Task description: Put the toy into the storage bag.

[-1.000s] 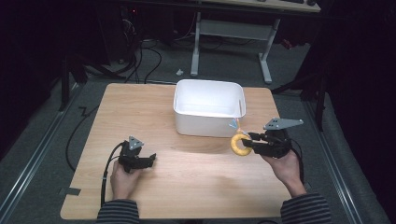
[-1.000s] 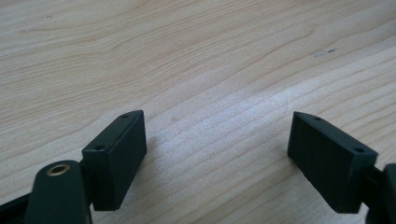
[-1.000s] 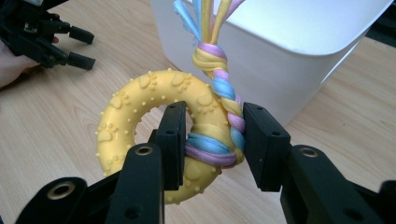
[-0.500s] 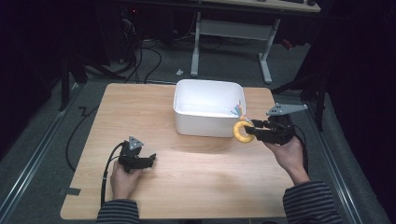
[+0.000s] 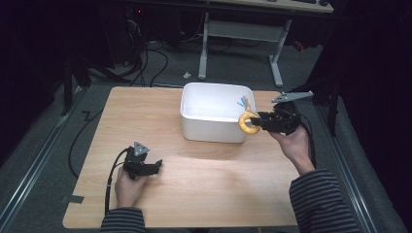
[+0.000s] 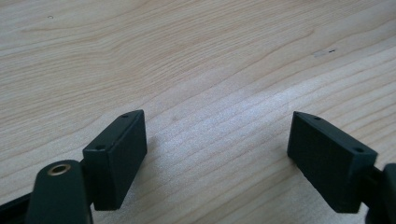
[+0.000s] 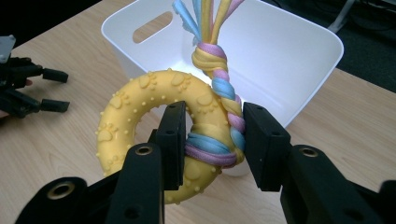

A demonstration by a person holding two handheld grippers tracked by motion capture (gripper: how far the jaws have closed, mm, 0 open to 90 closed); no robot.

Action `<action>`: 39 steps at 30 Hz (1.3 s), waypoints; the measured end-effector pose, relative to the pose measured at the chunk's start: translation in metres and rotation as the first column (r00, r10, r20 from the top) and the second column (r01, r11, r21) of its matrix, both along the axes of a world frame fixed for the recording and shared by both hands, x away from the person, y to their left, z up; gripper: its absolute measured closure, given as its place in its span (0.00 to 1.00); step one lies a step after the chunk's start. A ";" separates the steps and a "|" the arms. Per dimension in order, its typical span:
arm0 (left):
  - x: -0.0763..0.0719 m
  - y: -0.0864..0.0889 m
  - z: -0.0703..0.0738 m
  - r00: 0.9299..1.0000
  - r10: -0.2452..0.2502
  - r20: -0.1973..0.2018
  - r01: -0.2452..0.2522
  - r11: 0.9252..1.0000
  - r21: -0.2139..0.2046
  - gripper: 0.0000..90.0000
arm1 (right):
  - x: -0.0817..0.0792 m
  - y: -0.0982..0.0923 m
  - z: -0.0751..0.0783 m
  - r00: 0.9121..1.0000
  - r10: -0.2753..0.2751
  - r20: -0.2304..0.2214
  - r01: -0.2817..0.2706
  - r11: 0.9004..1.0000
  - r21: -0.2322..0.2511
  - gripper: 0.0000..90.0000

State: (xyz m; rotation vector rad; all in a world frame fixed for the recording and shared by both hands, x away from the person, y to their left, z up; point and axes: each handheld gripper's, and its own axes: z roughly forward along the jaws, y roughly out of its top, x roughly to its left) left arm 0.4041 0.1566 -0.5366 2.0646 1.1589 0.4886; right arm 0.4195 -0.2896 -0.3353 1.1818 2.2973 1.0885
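Observation:
A yellow rubber ring toy (image 7: 140,116) with paw prints and a braided pastel rope (image 7: 219,88) is clamped in my right gripper (image 7: 212,144), whose jaws press on the rope-wrapped part. In the high view that right gripper (image 5: 257,123) holds the ring toy (image 5: 247,123) at the right rim of the white tub (image 5: 214,127), above the table. My left gripper (image 5: 154,168) rests low on the table at the front left, held by a hand. Its jaws stand wide apart over bare wood (image 6: 210,70), nothing between them.
The wooden table (image 5: 204,194) carries the white tub near its far middle. In the right gripper view the tub (image 7: 308,51) has a handle slot and looks bare inside. Dark floor, cables and a desk frame (image 5: 243,34) lie beyond the far edge.
My right gripper has carried the ring toy up and toward the tub's right rim. The left gripper has stayed put.

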 end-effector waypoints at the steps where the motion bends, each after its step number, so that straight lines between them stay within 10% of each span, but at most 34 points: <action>1: 0.000 0.000 0.000 1.000 0.000 0.000 0.000 1.000 -0.001 0.22 | 0.004 0.001 0.000 1.000 -0.002 -0.002 0.002 1.000 0.002 0.69; 27: 0.000 0.000 0.000 1.000 -0.001 -0.002 0.001 1.000 0.004 0.22 | 0.085 0.020 -0.016 0.986 -0.130 -0.106 0.138 0.988 0.068 0.69; 39: 0.000 0.000 0.000 1.000 0.002 -0.001 -0.002 1.000 0.000 0.22 | 0.109 0.041 -0.035 0.975 -0.169 -0.143 0.166 0.986 -0.033 0.69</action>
